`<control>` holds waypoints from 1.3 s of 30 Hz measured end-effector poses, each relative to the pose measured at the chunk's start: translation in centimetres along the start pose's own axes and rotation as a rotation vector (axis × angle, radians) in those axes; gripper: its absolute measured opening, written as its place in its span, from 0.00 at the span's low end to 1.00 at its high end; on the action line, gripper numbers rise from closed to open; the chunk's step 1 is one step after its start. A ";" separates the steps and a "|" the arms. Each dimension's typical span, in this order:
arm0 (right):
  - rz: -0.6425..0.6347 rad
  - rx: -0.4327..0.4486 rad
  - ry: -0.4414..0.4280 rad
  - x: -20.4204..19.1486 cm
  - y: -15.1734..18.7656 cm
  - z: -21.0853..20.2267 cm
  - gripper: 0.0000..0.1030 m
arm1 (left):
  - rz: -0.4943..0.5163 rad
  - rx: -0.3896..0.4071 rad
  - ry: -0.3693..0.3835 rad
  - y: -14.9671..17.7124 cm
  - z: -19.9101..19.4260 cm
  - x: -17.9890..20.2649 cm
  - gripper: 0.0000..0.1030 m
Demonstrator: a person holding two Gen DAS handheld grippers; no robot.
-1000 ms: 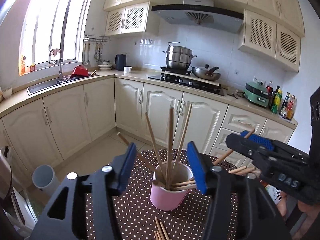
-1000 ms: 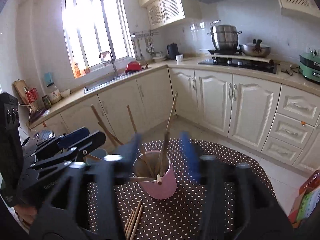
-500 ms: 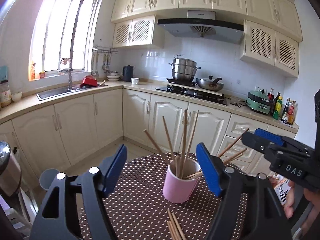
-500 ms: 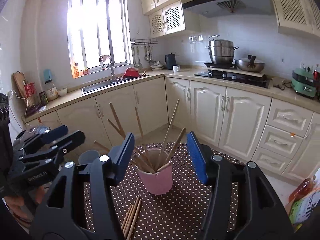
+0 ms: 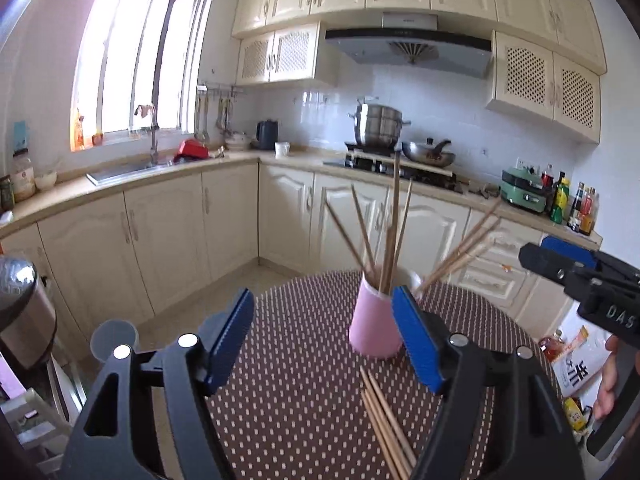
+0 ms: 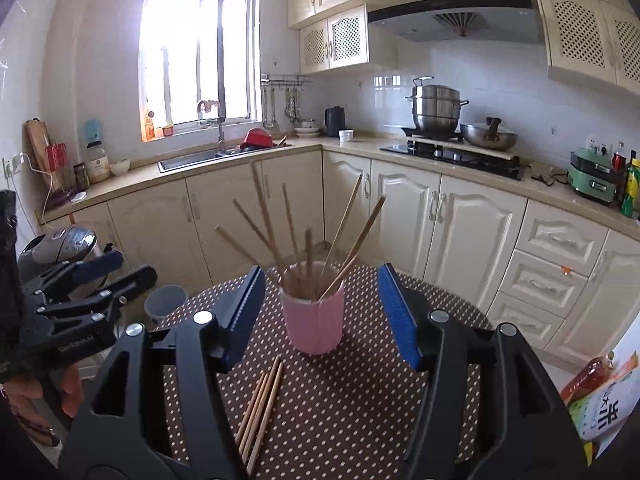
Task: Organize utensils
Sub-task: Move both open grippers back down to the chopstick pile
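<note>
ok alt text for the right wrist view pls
Open blue-padded tongs frame a pink cup full of upright wooden chopsticks on a brown polka-dot table, with a few loose chopsticks lying in front. The other tongs sit at left; cream kitchen cabinets behind.

— Where's the cup [image 6: 316,320]?
— On the surface [image 6: 360,400], mid-way, with chopsticks [image 6: 304,236] standing in it, fanned outward.
— Any loose ones?
— A bundle [image 6: 260,408] lies flat on the surface, before the cup, nearer us.
— And behind?
— Cabinets [image 6: 404,216], with the stove [image 6: 452,154] above on the counter.
</note>
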State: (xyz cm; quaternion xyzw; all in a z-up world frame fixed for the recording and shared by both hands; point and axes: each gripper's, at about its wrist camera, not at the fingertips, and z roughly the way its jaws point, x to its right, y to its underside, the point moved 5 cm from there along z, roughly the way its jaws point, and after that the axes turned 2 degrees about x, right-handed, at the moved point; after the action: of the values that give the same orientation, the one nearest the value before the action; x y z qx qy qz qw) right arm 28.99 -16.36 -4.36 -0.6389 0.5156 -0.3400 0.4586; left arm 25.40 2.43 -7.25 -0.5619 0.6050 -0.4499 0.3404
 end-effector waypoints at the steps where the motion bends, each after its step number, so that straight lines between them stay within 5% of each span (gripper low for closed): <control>1: -0.004 -0.006 -0.001 -0.3 0.3 0.0 0.57 | -0.005 -0.015 0.003 0.7 0.1 -0.2 0.68; 20: 0.025 -0.217 -0.022 -1.4 10.0 4.8 0.57 | -0.069 -0.350 0.084 11.4 7.5 -0.9 0.68; 31: 0.087 -0.307 -0.035 0.1 14.2 7.3 0.57 | -0.054 -0.417 0.099 13.5 10.9 1.6 0.68; 39: 0.131 -0.322 -0.038 1.7 14.8 7.5 0.57 | 0.037 -0.477 0.030 14.8 12.6 3.7 0.68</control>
State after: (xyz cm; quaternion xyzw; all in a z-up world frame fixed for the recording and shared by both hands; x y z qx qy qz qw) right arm 31.07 -16.94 -20.90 -0.6755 0.5952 -0.2103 0.3811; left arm 30.94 -3.74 -25.16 -0.6086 0.7091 -0.2964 0.1973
